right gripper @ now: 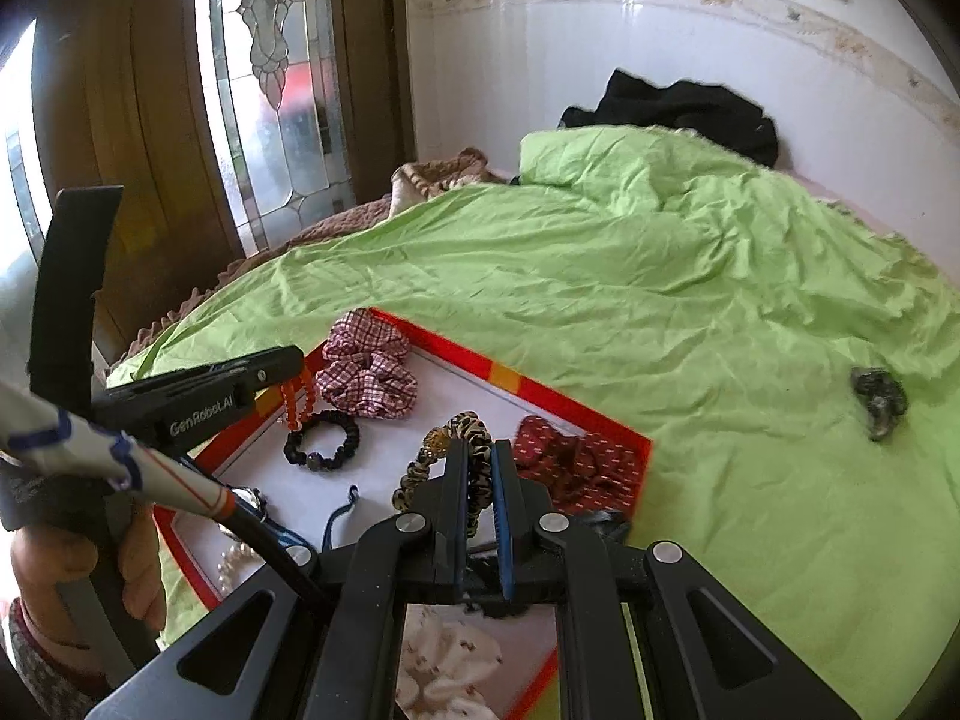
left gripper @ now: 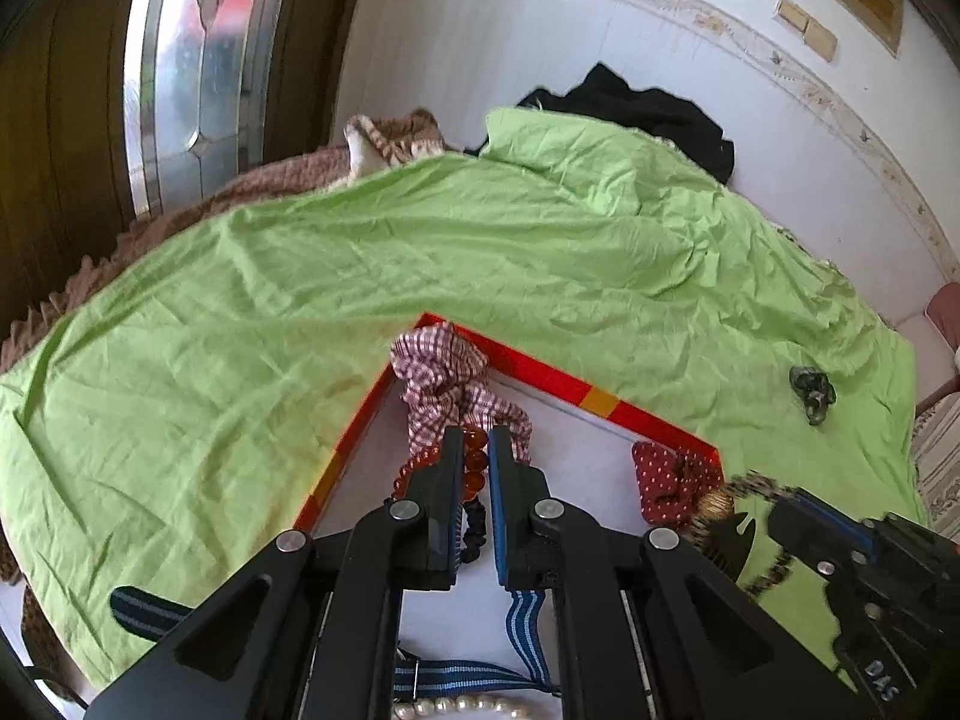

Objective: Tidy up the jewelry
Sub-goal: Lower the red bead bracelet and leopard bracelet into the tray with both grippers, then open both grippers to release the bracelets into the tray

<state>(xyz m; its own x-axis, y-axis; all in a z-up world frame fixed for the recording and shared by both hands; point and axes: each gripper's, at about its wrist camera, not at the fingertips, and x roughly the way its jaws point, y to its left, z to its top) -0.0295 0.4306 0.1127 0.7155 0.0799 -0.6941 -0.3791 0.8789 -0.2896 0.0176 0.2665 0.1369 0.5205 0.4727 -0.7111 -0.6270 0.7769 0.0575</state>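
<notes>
A red-rimmed tray (left gripper: 540,369) with a white floor lies on the green sheet. My left gripper (left gripper: 477,438) is shut on an orange bead bracelet (left gripper: 414,471), which hangs over the tray's left side. Seen from the right wrist, the bracelet (right gripper: 297,399) dangles from the left gripper (right gripper: 294,360). My right gripper (right gripper: 480,450) is shut on a leopard-print scrunchie (right gripper: 462,426) above the tray (right gripper: 504,375). In the left wrist view, that gripper (left gripper: 774,507) and scrunchie (left gripper: 753,486) are just off the tray's right corner.
In the tray lie a checked scrunchie (right gripper: 366,372), a black scrunchie (right gripper: 321,438), a red dotted scrunchie (right gripper: 576,462), a cream one (right gripper: 450,660), pearls (left gripper: 468,705) and a blue striped band (left gripper: 528,630). A dark scrunchie (right gripper: 879,399) lies on the sheet, right. A hand (right gripper: 60,570) holds the left gripper.
</notes>
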